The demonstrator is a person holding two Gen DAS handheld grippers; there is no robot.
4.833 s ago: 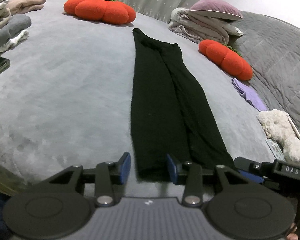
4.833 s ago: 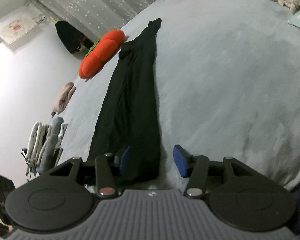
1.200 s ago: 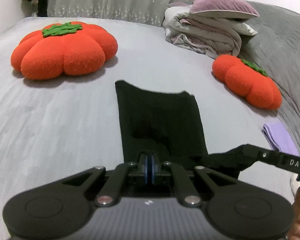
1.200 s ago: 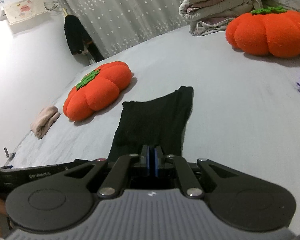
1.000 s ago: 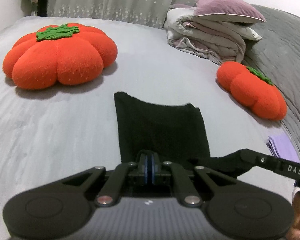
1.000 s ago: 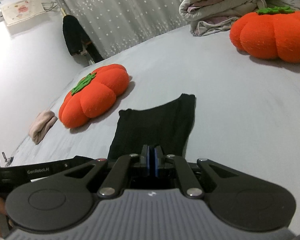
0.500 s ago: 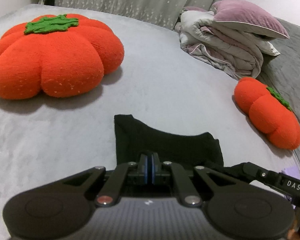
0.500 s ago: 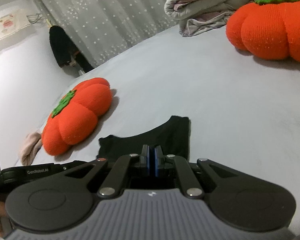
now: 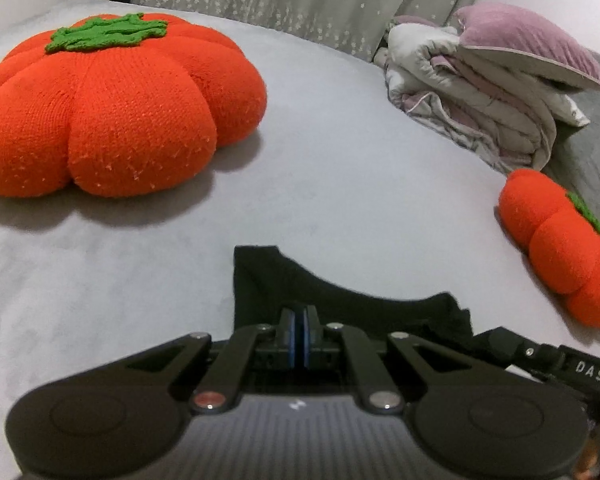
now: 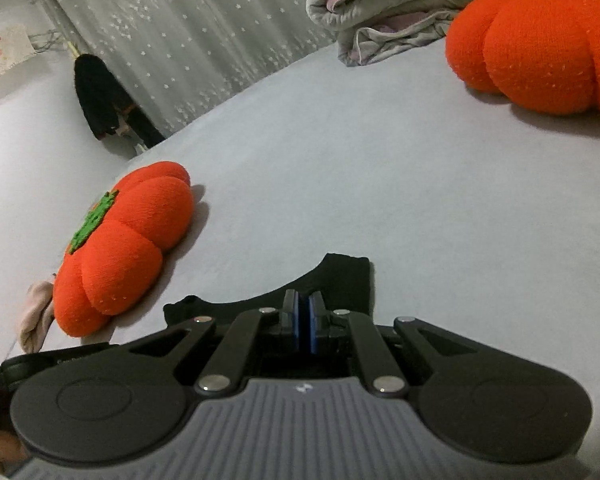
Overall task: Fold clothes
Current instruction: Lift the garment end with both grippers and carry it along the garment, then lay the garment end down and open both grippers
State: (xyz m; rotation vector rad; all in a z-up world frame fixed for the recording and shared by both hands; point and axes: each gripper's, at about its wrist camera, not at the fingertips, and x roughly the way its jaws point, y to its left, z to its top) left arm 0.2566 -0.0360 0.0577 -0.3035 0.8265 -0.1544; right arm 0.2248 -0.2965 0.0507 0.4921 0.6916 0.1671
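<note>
A black knit garment (image 9: 260, 276) lies lengthwise on the grey bed (image 9: 340, 184). Only its far end shows beyond my fingers, with a curved edge between two corners. My left gripper (image 9: 299, 312) is shut on a layer of this black cloth, low over the far end. In the right wrist view the same garment (image 10: 348, 280) pokes out ahead of my right gripper (image 10: 304, 296), which is also shut on the black fabric. The two grippers sit side by side; the right one's black body (image 9: 540, 356) shows at the left view's right edge. The rest of the garment is hidden under the grippers.
A big orange pumpkin cushion (image 9: 108, 112) sits close ahead on the left, and a smaller one (image 9: 560, 240) to the right. A folded quilt with a purple pillow (image 9: 480, 92) is at the back right. A folded pink cloth (image 10: 34, 320) lies far left.
Both grippers, shut on the garment's near end, have carried it forward over the garment toward its far end. Much less black cloth shows ahead, and the cushions loom closer.
</note>
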